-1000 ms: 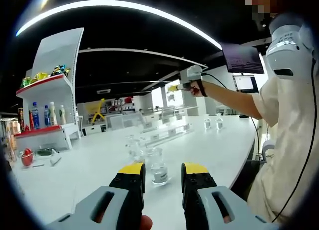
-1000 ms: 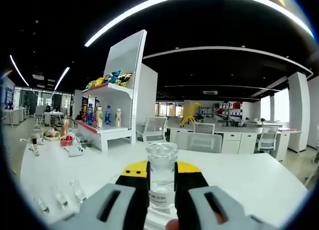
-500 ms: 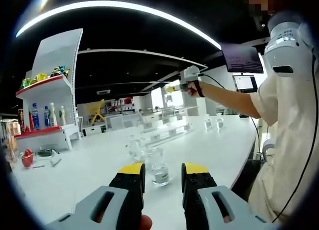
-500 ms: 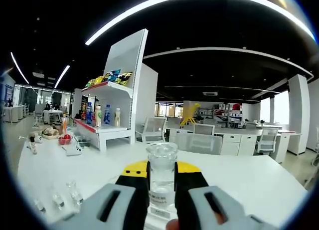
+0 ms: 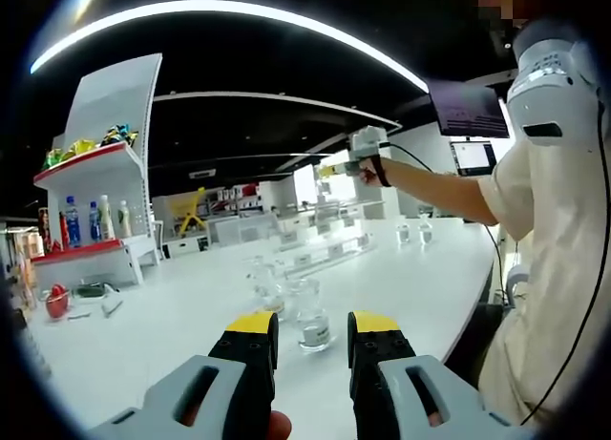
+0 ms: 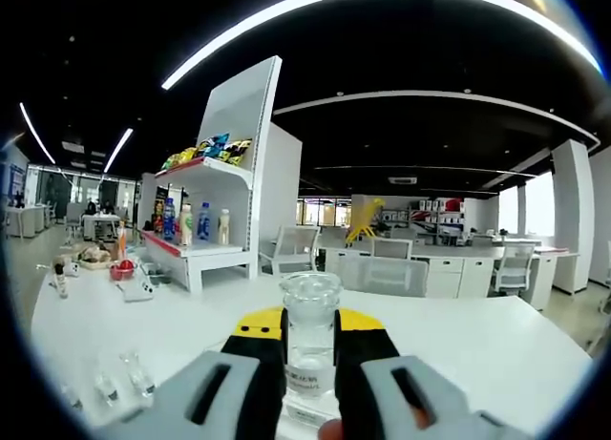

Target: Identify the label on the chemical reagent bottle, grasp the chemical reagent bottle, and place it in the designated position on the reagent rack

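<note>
Here right gripper (image 6: 310,349) clamps the reagent bottle (image 6: 310,340); left gripper (image 5: 312,349) gapes, bare.

Grey moulded bodies with slotted cut-outs are seen behind both grippers — the left gripper (image 5: 312,349) and the right gripper (image 6: 309,349) alike. Black jaws are capped with yellow tips. A cream short-sleeved top (image 5: 549,259) is worn by the person, with a thin black cable (image 5: 594,278) trailing across it — and a dark wrist strap (image 5: 386,169).
</note>
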`<state>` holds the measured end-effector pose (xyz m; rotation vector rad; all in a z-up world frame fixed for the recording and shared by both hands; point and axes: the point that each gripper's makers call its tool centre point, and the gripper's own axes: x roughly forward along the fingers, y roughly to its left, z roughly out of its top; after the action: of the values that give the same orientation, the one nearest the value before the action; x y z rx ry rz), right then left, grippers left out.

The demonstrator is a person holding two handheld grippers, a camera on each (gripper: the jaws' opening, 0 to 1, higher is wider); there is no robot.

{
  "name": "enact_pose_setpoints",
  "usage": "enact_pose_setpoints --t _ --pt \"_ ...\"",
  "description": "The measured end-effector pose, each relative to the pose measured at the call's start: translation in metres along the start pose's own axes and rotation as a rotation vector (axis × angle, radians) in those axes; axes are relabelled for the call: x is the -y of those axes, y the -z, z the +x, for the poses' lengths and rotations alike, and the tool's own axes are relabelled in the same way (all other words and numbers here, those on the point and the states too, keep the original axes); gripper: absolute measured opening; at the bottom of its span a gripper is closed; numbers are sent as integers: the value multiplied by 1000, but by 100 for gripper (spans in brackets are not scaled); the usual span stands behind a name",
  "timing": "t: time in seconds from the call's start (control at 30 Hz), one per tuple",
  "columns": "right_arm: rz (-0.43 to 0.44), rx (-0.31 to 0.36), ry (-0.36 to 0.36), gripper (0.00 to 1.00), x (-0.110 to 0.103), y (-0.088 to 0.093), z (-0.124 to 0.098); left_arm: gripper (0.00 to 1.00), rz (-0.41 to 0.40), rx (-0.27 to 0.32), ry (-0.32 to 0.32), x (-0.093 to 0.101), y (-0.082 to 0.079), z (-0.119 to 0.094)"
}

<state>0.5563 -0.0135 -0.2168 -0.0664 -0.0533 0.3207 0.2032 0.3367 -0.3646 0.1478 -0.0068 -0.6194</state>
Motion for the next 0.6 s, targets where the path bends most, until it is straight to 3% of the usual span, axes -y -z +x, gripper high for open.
enact_pose_setpoints --t 0.6 --pt "33 -3 12 18 1 26 23 30 7 -13 -16 -6 4 -1"
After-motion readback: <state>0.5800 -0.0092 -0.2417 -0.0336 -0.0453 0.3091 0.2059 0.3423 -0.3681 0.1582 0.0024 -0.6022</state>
